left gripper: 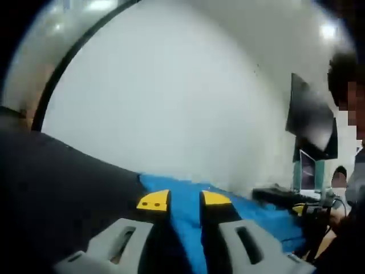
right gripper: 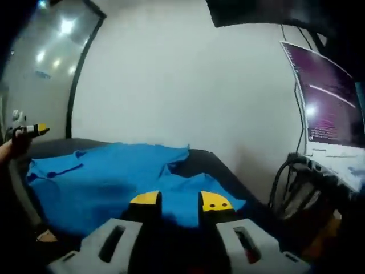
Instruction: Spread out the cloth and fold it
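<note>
— What does the cloth look like from where you stand?

— The blue cloth (right gripper: 108,182) lies rumpled on the dark tabletop (right gripper: 211,162), bunched into soft folds rather than spread flat. In my right gripper view one corner runs toward the white wall (right gripper: 182,85) and a short flap lies near my yellow-tipped jaws. Its far left edge has a darker seam or fold line.

— And your tools?

— My right gripper (right gripper: 179,201) sits low over the near edge of the cloth, jaws a narrow gap apart; whether cloth is pinched between them I cannot tell. My left gripper (left gripper: 184,200) has its jaws a narrow gap apart too, with blue cloth (left gripper: 188,217) running up between them; I cannot tell if it is truly gripped.

— Anything else around?

— In the right gripper view my left gripper (right gripper: 28,131) shows at the far left edge, beside the cloth. A lit monitor (right gripper: 331,108) stands on the right, with cables (right gripper: 291,182) below it. In the left gripper view a person (left gripper: 351,171) stands at the right.
</note>
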The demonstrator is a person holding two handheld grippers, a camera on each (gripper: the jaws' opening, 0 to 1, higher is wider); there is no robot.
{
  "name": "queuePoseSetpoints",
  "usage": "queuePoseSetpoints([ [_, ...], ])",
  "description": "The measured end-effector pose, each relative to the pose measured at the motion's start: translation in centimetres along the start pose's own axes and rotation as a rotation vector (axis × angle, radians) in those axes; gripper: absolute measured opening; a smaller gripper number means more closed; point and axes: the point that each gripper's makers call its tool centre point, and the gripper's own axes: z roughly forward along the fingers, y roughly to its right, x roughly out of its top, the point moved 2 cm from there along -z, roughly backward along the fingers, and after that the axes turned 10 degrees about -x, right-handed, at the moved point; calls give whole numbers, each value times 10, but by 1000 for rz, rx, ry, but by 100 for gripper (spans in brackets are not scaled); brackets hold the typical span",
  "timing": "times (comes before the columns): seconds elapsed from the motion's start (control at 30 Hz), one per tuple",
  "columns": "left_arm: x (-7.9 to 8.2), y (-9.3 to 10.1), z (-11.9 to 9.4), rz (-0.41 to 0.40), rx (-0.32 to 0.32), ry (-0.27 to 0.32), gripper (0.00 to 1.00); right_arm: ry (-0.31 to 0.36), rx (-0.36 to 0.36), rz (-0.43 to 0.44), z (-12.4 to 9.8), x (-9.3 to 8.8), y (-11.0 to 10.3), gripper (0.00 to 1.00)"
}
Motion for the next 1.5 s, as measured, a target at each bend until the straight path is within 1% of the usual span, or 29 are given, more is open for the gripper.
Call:
queuePoseSetpoints([
  [0.03, -5, 0, 6, 21, -5, -14, 19, -11, -42, 85, 1, -2, 2, 28],
  [0.07, -10, 2, 12, 50, -23, -37, 19, -14, -56, 155, 1, -3, 3, 35],
  [0.1, -15, 6, 18, 79, -41, -57, 19, -14, -49, 177, -1, -6, -2, 37],
  [0.13, -19, 11, 23, 128, -66, -68, 19, -24, -51, 148, -2, -11, -5, 37],
  [0.17, -25, 15, 27, 176, -82, -79, 19, -55, -112, 103, -4, -18, 1, 37],
  [0.2, -32, 17, 29, 216, -94, -88, 19, -65, -146, 66, -4, -23, 5, 37],
  [0.23, -43, 22, 32, 234, -103, -93, 19, -78, -175, 58, -4, -26, 8, 36],
  [0.27, -52, 19, 34, 217, -97, -117, 19, -100, -193, 84, -1, -30, 21, 33],
  [0.3, -58, 18, 33, 252, -96, -203, 19, -101, -190, 83, 1, -30, 21, 29],
  [0.33, -57, 21, 33, 250, -103, -203, 19, -110, -205, 90, 4, -31, 28, 25],
  [0.37, -54, 23, 38, 196, -120, -142, 19, -146, -236, 91, 7, -36, 34, 21],
  [0.4, -58, 25, 37, 195, -159, -163, 19, -176, -249, 89, 10, -41, 36, 20],
  [0.43, -60, 25, 36, 188, -167, -183, 19, -179, -254, 87, 16, -41, 35, 20],
  [0.5, -59, 21, 35, 155, -168, -169, 19, -221, -290, 68, 24, -49, 40, 20],
  [0.6, -51, 19, 35, 90, -188, -117, 19, -275, -330, -26, 32, -58, 48, 18],
  [0.67, -46, 17, 32, 53, -196, -91, 19, -263, -346, -24, 37, -57, 52, 18],
  [0.77, -42, 16, 31, 39, -199, -67, 19, -264, -369, -25, 42, -57, 59, 18],
  [0.8, -42, 16, 31, 39, -200, -65, 19, -279, -367, 1, 41, -57, 59, 18],
  [0.9, -44, 19, 32, 55, -203, -78, 19, -305, -370, 18, 32, -56, 64, 15],
  [1.0, -48, 22, 32, 84, -211, -102, 19, -309, -372, -6, 32, -57, 61, 14],
  [1.03, -49, 23, 32, 90, -214, -110, 19, -308, -390, -47, 37, -55, 65, 14],
  [1.13, -50, 27, 30, 131, -217, -117, 19, -300, -411, -56, 45, -50, 73, 14],
  [1.2, -50, 28, 30, 140, -220, -122, 19, -314, -448, -1, 46, -55, 83, 15],
  [1.27, -52, 29, 29, 148, -220, -135, 19, -306, -466, 22, 45, -58, 87, 21],
  [1.3, -53, 31, 29, 162, -225, -140, 19, -328, -472, 97, 44, -60, 87, 21],
  [1.33, -53, 33, 28, 177, -231, -136, 19, -328, -463, 74, 46, -58, 88, 21],
  [1.4, -52, 34, 27, 190, -234, -131, 19, -333, -461, 84, 51, -58, 86, 22],
  [1.43, -51, 32, 27, 186, -229, -127, 19, -331, -451, 70, 54, -58, 85, 21],
  [1.5, -48, 29, 25, 159, -224, -117, 19, -323, -445, 95, 60, -58, 87, 19],
])
